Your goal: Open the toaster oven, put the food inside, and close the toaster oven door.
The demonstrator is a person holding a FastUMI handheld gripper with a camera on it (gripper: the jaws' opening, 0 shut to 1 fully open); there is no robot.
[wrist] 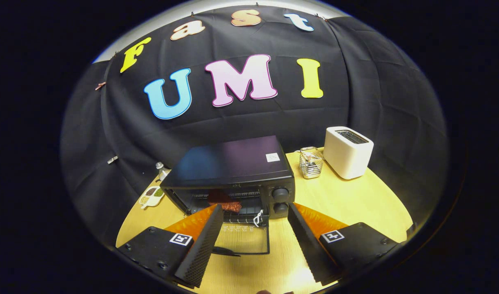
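Note:
A black toaster oven [233,167] stands on the round wooden table [355,204], just ahead of my fingers. Its glass door [243,240] is folded down flat onto the table between the fingers, handle nearest me. A reddish-brown piece of food [225,202] lies on the wire rack inside the oven. Two round knobs [280,200] sit on the oven's right front. My gripper [254,210] is open, with nothing between the fingers [204,245], which straddle the lowered door.
A white toaster [348,152] stands at the back right of the table, with a small wire holder [310,163] beside it. A small white dish of seasonings [152,196] and a shaker [161,169] sit left of the oven.

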